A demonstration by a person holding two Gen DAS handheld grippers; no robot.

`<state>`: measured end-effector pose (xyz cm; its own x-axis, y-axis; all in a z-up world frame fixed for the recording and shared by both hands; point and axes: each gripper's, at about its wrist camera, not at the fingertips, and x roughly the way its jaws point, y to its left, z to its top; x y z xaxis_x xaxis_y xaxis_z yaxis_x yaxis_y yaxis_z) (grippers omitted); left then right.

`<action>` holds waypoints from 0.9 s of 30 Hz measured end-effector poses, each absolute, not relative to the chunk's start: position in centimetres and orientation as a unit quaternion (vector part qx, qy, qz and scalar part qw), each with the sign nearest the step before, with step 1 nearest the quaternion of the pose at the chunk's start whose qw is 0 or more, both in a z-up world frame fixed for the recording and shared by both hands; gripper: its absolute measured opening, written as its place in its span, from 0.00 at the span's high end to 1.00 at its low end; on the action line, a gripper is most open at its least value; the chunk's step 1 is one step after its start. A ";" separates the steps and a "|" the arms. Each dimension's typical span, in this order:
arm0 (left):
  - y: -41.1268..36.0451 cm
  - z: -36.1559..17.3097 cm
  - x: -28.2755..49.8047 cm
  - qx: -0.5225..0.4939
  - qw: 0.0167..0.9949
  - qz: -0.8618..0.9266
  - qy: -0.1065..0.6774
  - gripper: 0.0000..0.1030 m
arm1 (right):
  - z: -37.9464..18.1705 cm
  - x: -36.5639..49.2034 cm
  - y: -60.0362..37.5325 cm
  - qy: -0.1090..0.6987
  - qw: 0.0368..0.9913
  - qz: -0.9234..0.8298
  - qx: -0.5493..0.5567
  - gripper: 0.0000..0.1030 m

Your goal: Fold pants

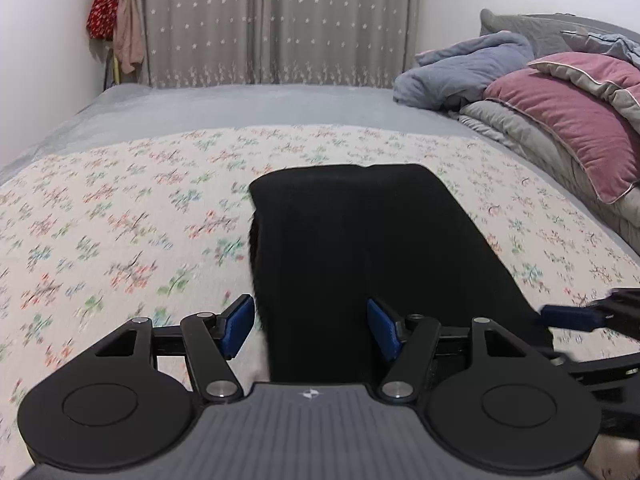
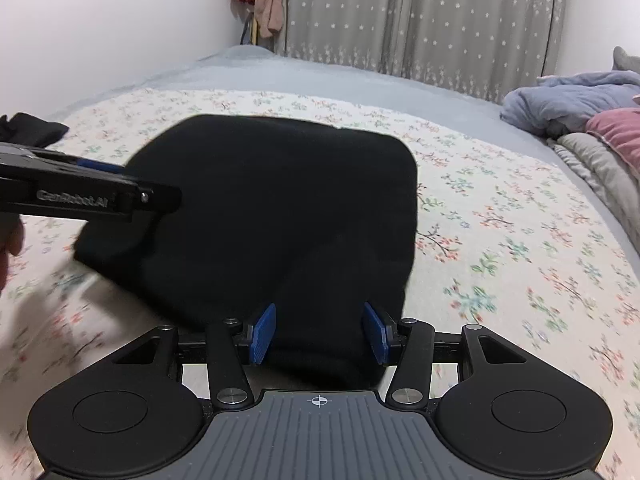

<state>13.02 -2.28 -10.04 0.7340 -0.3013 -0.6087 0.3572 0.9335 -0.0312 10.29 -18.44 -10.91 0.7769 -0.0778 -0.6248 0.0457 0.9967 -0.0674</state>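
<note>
- Here, lying folded on the floral sheet [image 1: 120,216]: black pants [image 1: 360,248], set mid-bed, short end pointing toward the curtain [image 1: 276,20].
- Hovering at the near end of the pants: left hand-held gripper [image 1: 311,326], blue pads [image 1: 240,326] standing wide apart, left pad just off the cloth's left edge, right pad over the cloth.
- Not pressing on anything with either left pad; cloth passing between and under them.
- Hovering at the near right corner of the pants in the right wrist view: right hand-held gripper [image 2: 319,332], pads about half apart, black cloth showing between them.
- Not clearly pinching with the right pads either; gap visible beside each pad, so holding nothing as far as can be told.
- Reaching in from the left edge of the right wrist view: the left hand-held gripper's side, lettered, lying over the pants' left part; part of a hand [image 2: 10,248] showing below it.
- Poking in from the right edge of the left wrist view: a blue pad of the right hand-held gripper, just beside the pants' right edge.
- Sitting at the far left of the right wrist view: a small black cloth piece [image 2: 36,130], whether joined to the pants cannot be told.
- Piling up along the right side of the bed: grey-blue blanket [image 1: 468,68], pink pillow [image 1: 568,120].
- Hanging in the far corner by the wall: red garment [image 1: 103,6].
</note>
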 end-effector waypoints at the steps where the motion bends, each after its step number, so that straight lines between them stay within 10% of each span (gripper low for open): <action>1: -2.1 -9.7 12.3 0.047 0.931 -0.174 0.318 0.30 | -10.3 9.7 -18.6 0.330 0.943 -0.036 -0.017 0.53; 14: -0.6 -1.0 -0.5 -0.005 0.951 -0.105 0.290 0.04 | -0.5 -2.3 -16.3 0.214 0.974 -0.041 0.054 0.41; 27: -1.5 3.8 -7.5 0.003 0.968 -0.099 0.231 0.00 | 3.3 -9.4 -14.6 0.169 0.982 -0.054 0.070 0.29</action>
<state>-7.52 -1.52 3.76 0.8732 -0.1909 -0.4485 0.1935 0.9803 -0.0406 -9.39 -14.62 3.26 0.9368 -0.0826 -0.3399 0.1297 0.9845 0.1184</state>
